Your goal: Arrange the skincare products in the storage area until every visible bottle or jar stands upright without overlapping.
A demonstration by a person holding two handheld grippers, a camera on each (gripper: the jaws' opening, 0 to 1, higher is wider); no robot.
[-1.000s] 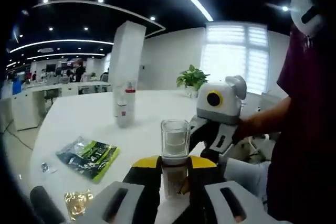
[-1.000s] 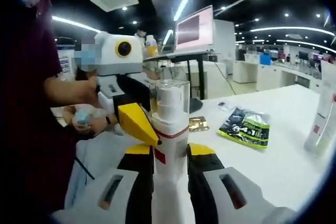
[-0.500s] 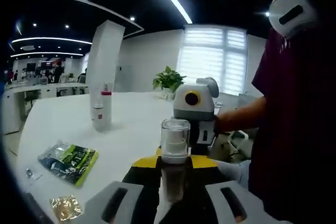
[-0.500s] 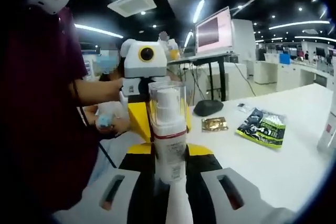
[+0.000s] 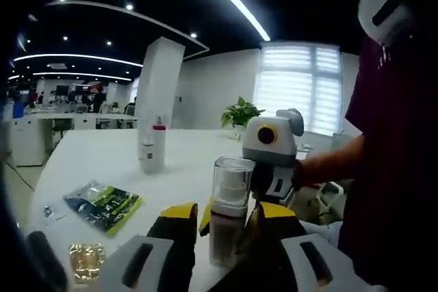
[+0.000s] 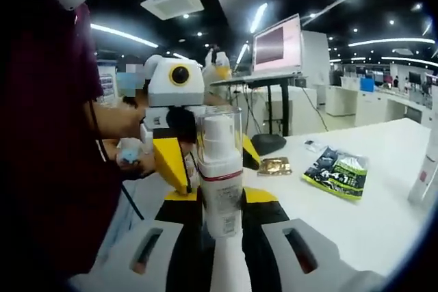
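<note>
Tabletop layout, left gripper view.
On the tabletop [image 5: 102,162], a sachet [image 5: 102,203] lay left of the pump bottle [image 5: 228,217]; another bottle [image 5: 152,145] stood behind.

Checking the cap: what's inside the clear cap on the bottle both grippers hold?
In the right gripper view, a white pump head shows through the clear cap of the bottle. The nozzle's detail is blurred, and the bottle's base is hidden between the jaws.
</note>
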